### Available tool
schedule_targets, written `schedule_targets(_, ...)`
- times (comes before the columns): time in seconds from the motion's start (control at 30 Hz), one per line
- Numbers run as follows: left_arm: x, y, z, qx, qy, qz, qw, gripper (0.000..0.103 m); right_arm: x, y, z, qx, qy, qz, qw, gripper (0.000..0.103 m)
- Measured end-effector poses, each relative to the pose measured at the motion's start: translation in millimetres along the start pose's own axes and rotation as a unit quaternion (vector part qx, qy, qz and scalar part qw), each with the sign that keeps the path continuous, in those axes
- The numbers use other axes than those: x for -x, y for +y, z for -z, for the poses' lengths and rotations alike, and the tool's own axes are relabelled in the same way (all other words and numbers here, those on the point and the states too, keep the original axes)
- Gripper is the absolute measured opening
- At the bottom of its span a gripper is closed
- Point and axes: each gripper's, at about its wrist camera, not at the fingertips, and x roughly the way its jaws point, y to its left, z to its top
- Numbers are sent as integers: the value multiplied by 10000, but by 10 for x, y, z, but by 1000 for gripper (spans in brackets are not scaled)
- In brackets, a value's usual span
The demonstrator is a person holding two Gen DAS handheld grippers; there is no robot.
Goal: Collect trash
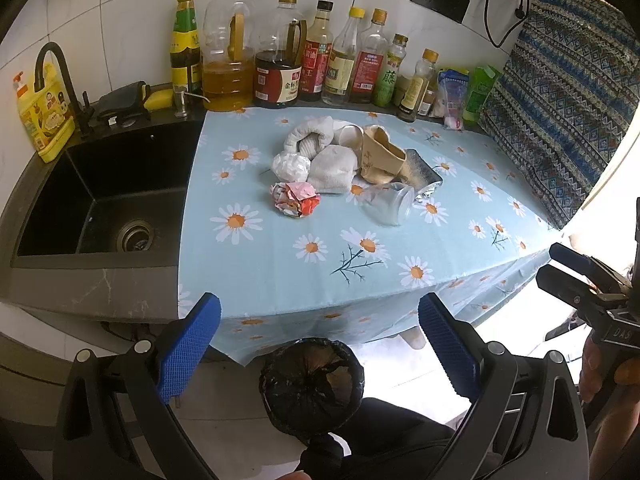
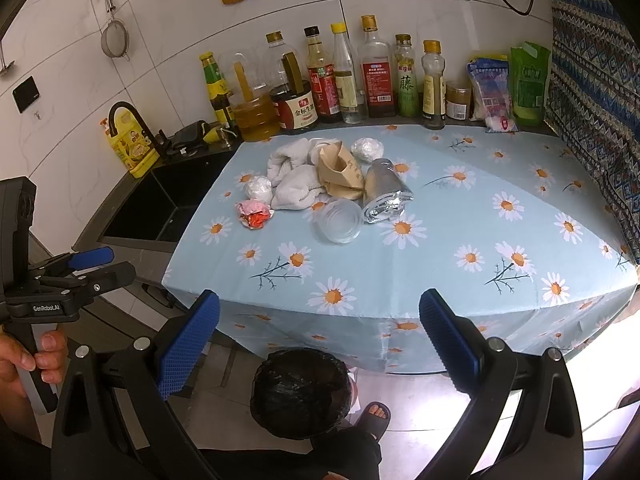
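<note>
A heap of trash lies mid-table on the daisy tablecloth (image 1: pixel 280 276) (image 2: pixel 440 280). It holds a red-and-white crumpled wrapper (image 1: pixel 296 199) (image 2: pixel 254 214), a white paper ball (image 1: pixel 291 165) (image 2: pixel 259 187), a white cloth (image 1: pixel 332 168) (image 2: pixel 294 188), a brown paper bag (image 1: pixel 380 154) (image 2: pixel 340 172), a silver foil pouch (image 1: pixel 424 176) (image 2: pixel 384 192) and a clear plastic cup (image 1: pixel 390 204) (image 2: pixel 340 220). A bin with a black liner (image 1: pixel 312 384) (image 2: pixel 300 392) stands on the floor below the table's front edge. My left gripper (image 1: pixel 320 344) (image 2: pixel 104 266) and right gripper (image 2: pixel 318 340) (image 1: pixel 560 268) both hang open and empty above the bin, short of the table.
A black sink (image 1: pixel 100 200) with a faucet (image 1: pixel 52 64) lies left of the table. Several sauce and oil bottles (image 1: pixel 280 60) (image 2: pixel 320 80) line the back wall. A patterned fabric (image 1: pixel 560 100) hangs at the right. A sandalled foot (image 2: pixel 374 416) stands beside the bin.
</note>
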Motion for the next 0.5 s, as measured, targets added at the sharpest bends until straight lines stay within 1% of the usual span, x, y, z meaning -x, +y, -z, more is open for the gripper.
schedule_targets(0.5,-5,17,32,-18,28,38,10000,96,-3,46,56,-40,14,11,10000,99)
